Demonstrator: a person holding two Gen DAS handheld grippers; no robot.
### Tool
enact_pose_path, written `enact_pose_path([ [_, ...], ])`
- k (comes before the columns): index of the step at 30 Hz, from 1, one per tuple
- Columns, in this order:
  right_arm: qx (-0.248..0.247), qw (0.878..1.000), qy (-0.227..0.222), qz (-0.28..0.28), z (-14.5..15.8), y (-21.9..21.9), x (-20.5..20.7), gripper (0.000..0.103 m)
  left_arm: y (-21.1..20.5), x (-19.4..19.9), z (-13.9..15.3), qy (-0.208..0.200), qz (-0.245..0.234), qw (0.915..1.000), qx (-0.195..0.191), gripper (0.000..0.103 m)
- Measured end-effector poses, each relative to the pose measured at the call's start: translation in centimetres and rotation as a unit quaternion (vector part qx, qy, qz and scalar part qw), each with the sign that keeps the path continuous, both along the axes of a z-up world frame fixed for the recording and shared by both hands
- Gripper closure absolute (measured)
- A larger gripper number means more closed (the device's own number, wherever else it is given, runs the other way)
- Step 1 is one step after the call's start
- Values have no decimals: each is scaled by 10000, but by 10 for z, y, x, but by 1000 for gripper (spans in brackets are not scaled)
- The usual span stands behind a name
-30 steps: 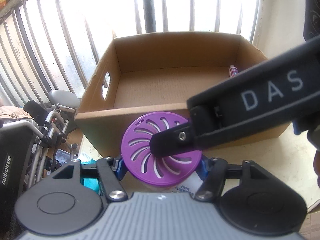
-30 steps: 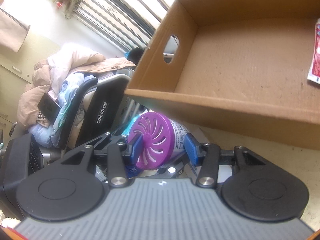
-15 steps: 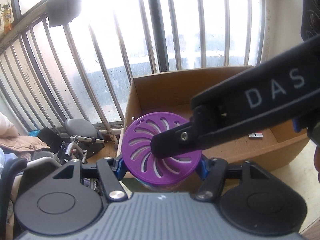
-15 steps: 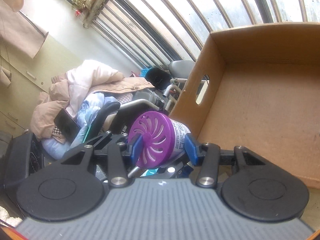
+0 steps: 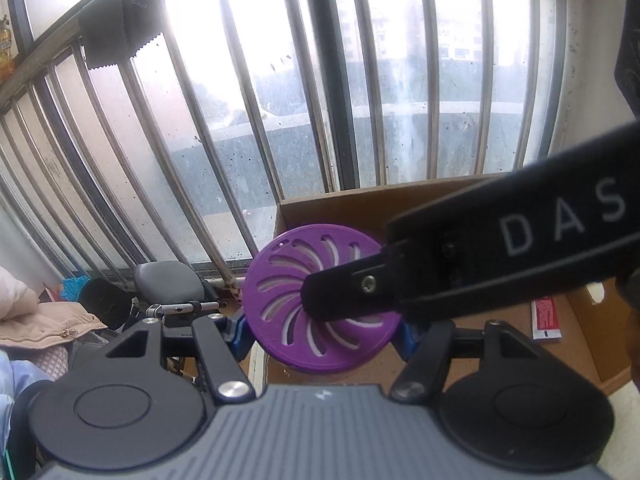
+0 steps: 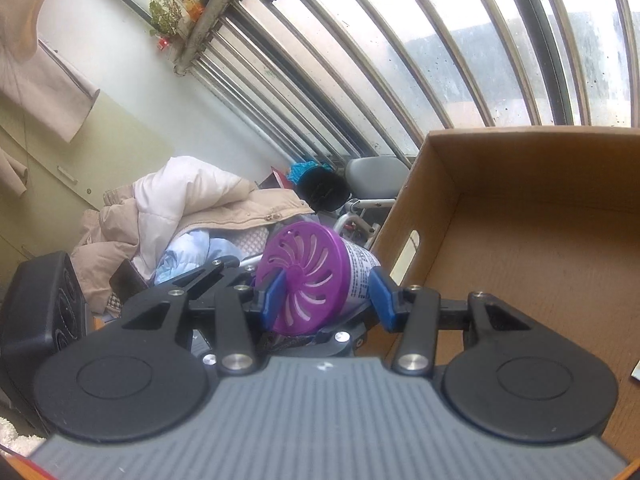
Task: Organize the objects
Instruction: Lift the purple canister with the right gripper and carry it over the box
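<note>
A jar with a purple slotted lid (image 5: 288,280) and a white printed label hangs in the air, held by both grippers. My left gripper (image 5: 322,334) is shut on its sides, blue pads on either flank. The right gripper's black finger (image 5: 348,292) lies across the lid. In the right wrist view the jar (image 6: 316,276) is tilted, and my right gripper (image 6: 328,296) is shut on it, one pad on the lid face and the other at the far end. The open cardboard box (image 5: 440,196) sits just beyond and to the right of the jar (image 6: 520,184).
A red and white tube (image 5: 546,318) lies on the box floor. Window bars (image 5: 256,112) run behind the box. To the left are a grey padded seat (image 5: 168,284), a pile of coats and bedding (image 6: 192,200) and a black speaker (image 6: 44,300).
Both grippers have risen with the jar between them. The box has sunk lower and moved right in both views, and more of the window shows.
</note>
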State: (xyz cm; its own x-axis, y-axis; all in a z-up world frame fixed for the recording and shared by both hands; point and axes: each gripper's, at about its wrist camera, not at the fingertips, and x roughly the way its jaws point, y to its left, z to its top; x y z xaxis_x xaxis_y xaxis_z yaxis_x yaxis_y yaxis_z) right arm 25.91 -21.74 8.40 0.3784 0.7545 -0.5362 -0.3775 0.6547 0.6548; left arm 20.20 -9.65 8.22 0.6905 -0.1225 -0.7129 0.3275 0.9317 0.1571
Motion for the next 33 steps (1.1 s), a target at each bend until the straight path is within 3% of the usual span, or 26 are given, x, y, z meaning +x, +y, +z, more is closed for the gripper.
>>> enact_pose_path([
  [10,309,9971,682,-91,-45,-15,75,57,-30,56,-28,684,226,9969,309,37],
  [20,316,9914,1227,-321,-91,-35,131,57,-66,112,-66,1304,190,9896,576,37],
  [24,402,9864,1535,-437,-118,-45,147,57,-83,121,-88,1459,111,9856,844,36],
  [33,440,9808,1810,-583,-164,-46,160,58,-91,138,-123,1809,84,9787,970,36],
])
